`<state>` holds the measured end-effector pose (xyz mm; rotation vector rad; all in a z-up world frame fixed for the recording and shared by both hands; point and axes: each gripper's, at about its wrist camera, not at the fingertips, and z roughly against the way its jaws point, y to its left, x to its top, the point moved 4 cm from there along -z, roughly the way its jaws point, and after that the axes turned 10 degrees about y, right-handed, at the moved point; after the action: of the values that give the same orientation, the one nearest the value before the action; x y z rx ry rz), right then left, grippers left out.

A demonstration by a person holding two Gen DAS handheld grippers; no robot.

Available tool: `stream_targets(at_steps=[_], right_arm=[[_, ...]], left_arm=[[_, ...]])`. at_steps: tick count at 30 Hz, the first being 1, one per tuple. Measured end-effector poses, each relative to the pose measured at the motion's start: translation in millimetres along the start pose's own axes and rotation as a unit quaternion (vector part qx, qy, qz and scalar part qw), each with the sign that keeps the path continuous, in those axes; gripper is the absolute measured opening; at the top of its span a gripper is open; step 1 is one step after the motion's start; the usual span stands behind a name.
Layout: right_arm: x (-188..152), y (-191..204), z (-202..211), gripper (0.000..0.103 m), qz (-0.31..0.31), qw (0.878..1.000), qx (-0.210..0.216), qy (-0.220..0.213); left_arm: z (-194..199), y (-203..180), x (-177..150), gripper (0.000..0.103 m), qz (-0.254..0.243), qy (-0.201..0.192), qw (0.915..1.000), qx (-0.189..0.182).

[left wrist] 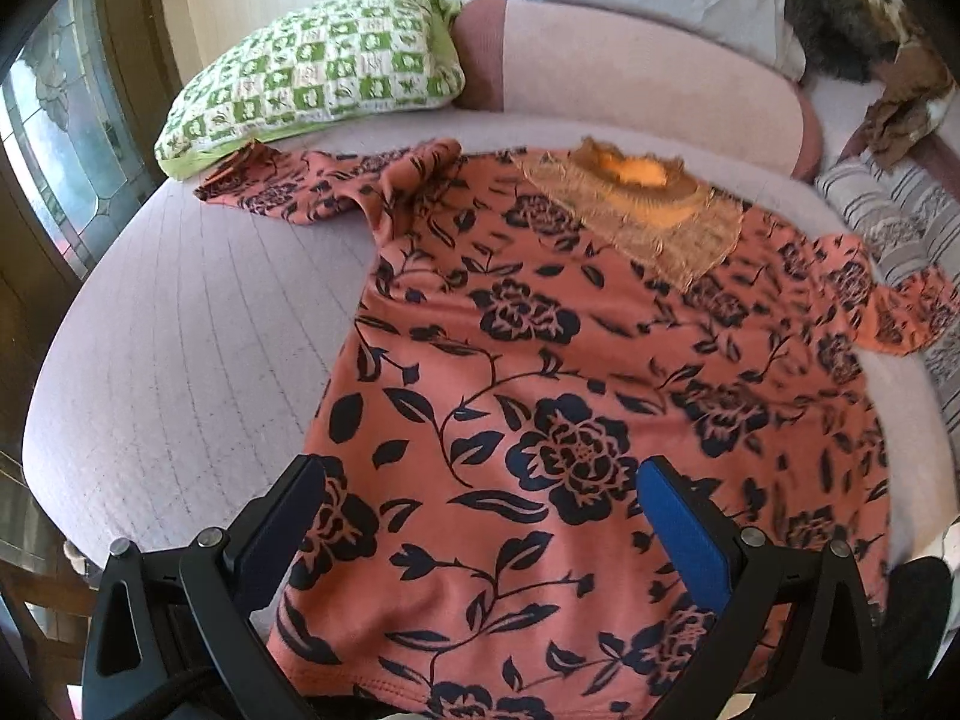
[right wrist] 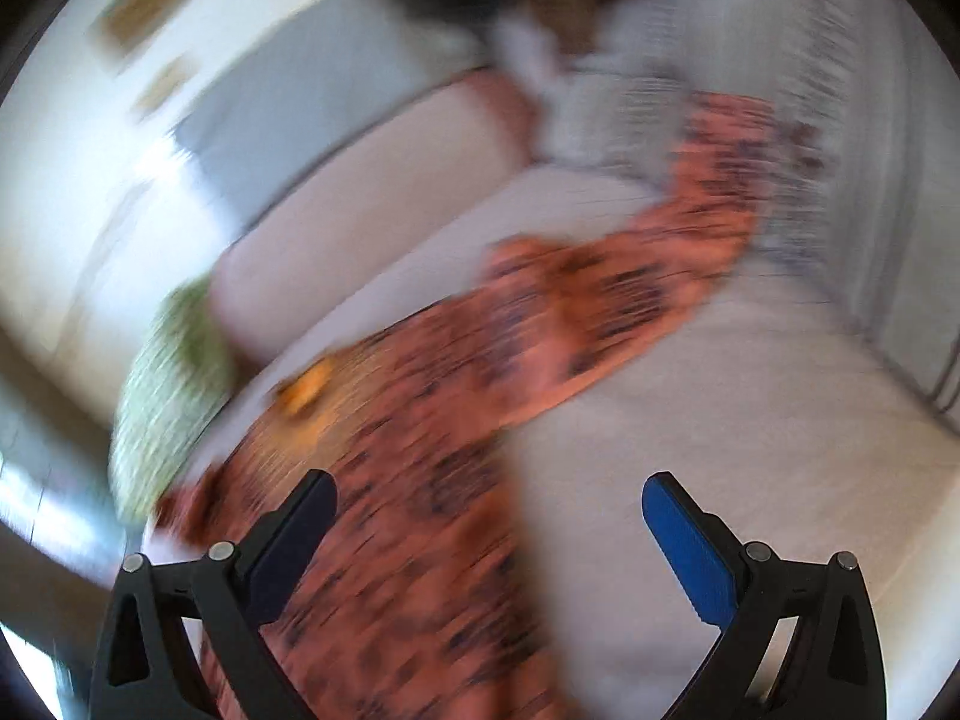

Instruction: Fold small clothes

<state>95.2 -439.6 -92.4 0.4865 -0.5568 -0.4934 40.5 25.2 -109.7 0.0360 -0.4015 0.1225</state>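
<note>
Floral top [left wrist: 540,360] lies flat on the bed [left wrist: 180,360], bare mattress along both sides; left gripper [left wrist: 480,516] and right gripper [right wrist: 486,516] gape wide, holding nothing

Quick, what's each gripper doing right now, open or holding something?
Left gripper: open, holding nothing, over the shirt.
Right gripper: open, holding nothing; its view is blurred.

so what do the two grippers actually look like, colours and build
Both look alike. The left gripper has a black angular frame with cut-out slots and silver pivot pins; one finger carries a bright blue pad, the other a dark navy pad. A black cable shows at its base. The right gripper has the same black frame, silver pins, blue and dark pads.
</note>
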Motion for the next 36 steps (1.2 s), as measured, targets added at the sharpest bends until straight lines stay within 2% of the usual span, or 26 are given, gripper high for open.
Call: stream_targets(at_steps=[3, 5, 8, 12, 14, 15, 16, 17, 18, 19, 20, 23, 25, 27, 29, 30, 32, 33, 34, 35, 36], right_arm=[[57, -63, -20, 0.101, -0.063, 0.997, -0.037, -0.014], [89, -92, -38, 0.089, -0.098, 0.995, -0.029, -0.007], [127, -116, -63, 0.08, -0.132, 0.99, -0.04, -0.005], [155, -142, -94, 0.077, -0.179, 0.981, -0.078, -0.008], [164, -149, -107, 0.072, -0.189, 0.977, -0.094, -0.009], [168, -152, -112, 0.069, -0.192, 0.976, -0.105, -0.01], [170, -156, -118, 0.054, -0.202, 0.973, -0.109, -0.008], [171, -159, -123, 0.024, -0.211, 0.972, -0.105, -0.003], [173, -159, -128, 0.014, -0.214, 0.972, -0.102, 0.003], [177, -154, -129, 0.008, -0.203, 0.974, -0.103, 0.0], [181, -145, -127, 0.007, -0.186, 0.977, -0.1, -0.005], [193, -83, -110, 0.006, -0.087, 0.991, -0.091, -0.033], [193, -21, -92, 0.006, -0.03, 0.997, -0.049, -0.054], [179, 53, -75, 0.006, 0.043, 0.996, -0.004, -0.073], [140, 138, -67, 0.006, 0.122, 0.989, 0.048, -0.07], [123, 168, -67, 0.006, 0.147, 0.985, 0.066, -0.066], [67, 236, -88, 0.007, 0.206, 0.973, 0.097, -0.025], [34, 264, -112, 0.009, 0.242, 0.965, 0.102, 0.016], [14, 277, -128, 0.019, 0.258, 0.96, 0.103, 0.045], [-17, 290, -158, 0.054, 0.282, 0.949, 0.102, 0.094], [-41, 294, -182, 0.082, 0.299, 0.94, 0.096, 0.131]], left_arm=[[-17, -7, 0, 0.103, -0.019, 0.01, 0.9997, 0.013], [-28, -9, 3, 0.103, -0.029, 0.015, 0.9992, 0.024], [-33, -9, 13, 0.103, -0.031, 0.004, 0.999, 0.031], [-26, -10, 32, 0.103, -0.036, -0.041, 0.998, 0.031], [-34, -10, 38, 0.103, -0.039, -0.043, 0.998, 0.026], [-45, -10, 38, 0.103, -0.043, -0.031, 0.9983, 0.024], [-62, -9, 36, 0.103, -0.048, -0.006, 0.9986, 0.021], [-87, -6, 31, 0.103, -0.05, 0.036, 0.9979, 0.02], [-99, -1, 26, 0.103, -0.04, 0.048, 0.998, 0.004], [-93, 4, 24, 0.103, -0.027, 0.015, 0.9994, -0.014], [-89, 7, 24, 0.103, -0.018, -0.004, 0.9996, -0.021], [-94, 8, 24, 0.103, -0.025, 0.005, 0.9995, -0.021], [-94, 8, 23, 0.103, -0.025, -0.003, 0.9995, -0.019], [-93, 8, 22, 0.103, -0.018, -0.016, 0.9995, -0.022], [-91, 9, 19, 0.103, -0.024, -0.022, 0.9992, -0.024], [-90, 9, 20, 0.103, -0.028, -0.015, 0.9991, -0.028], [-88, 13, 25, 0.103, -0.026, -0.004, 0.9985, -0.049], [-82, 22, 26, 0.103, -0.005, -0.008, 0.9976, -0.069], [-77, 29, 27, 0.103, 0.011, -0.014, 0.9969, -0.077], [-72, 35, 28, 0.103, 0.024, -0.021, 0.9966, -0.077], [-66, 44, 30, 0.103, 0.037, -0.032, 0.9962, -0.072]])
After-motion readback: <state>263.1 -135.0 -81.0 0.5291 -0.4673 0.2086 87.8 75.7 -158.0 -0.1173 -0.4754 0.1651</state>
